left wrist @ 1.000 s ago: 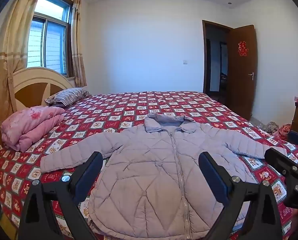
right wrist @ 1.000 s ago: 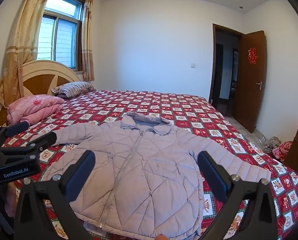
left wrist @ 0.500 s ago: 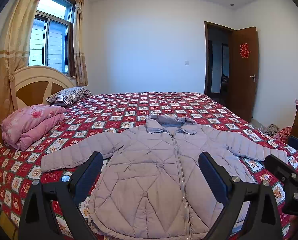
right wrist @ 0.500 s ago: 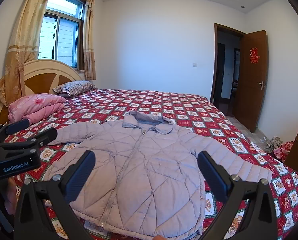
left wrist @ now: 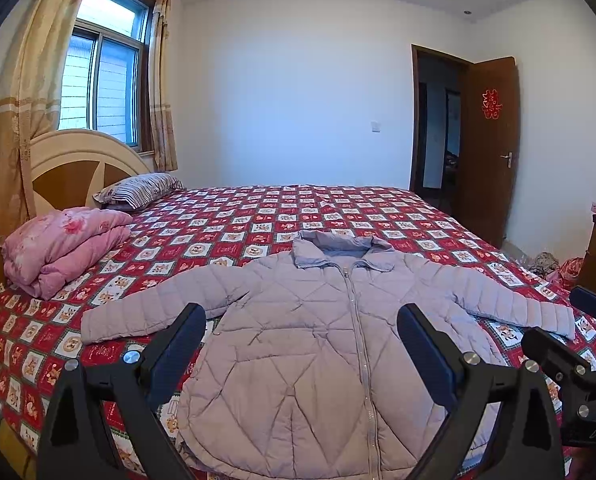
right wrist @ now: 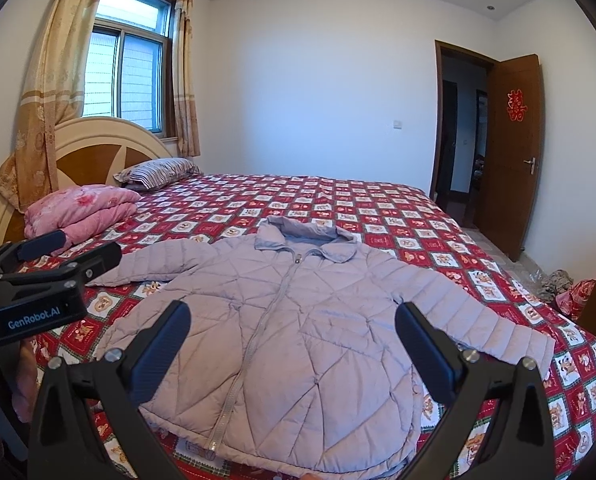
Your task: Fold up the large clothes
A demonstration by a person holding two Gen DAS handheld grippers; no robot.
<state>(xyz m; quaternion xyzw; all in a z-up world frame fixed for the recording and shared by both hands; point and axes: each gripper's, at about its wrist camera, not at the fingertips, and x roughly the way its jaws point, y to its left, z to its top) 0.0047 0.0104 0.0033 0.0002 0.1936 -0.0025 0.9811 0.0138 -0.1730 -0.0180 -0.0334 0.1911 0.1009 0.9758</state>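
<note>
Your left gripper [left wrist: 301, 344] and right gripper [right wrist: 293, 340] both hover spread wide, empty, above the lilac jacket [left wrist: 317, 340] lying flat on the bed [left wrist: 337, 216].

The quilted lilac puffer jacket [left wrist: 329, 344] lies on the red patterned bedspread [left wrist: 337, 212]; the folded pink quilt [left wrist: 64, 244] sits at ten o'clock

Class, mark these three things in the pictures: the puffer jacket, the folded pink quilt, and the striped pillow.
puffer jacket [left wrist: 317, 344]: left wrist view, on its chest panel beside the zip.
folded pink quilt [left wrist: 64, 244]: left wrist view, on its top fold.
striped pillow [right wrist: 158, 171]: right wrist view, on its upper face.
</note>
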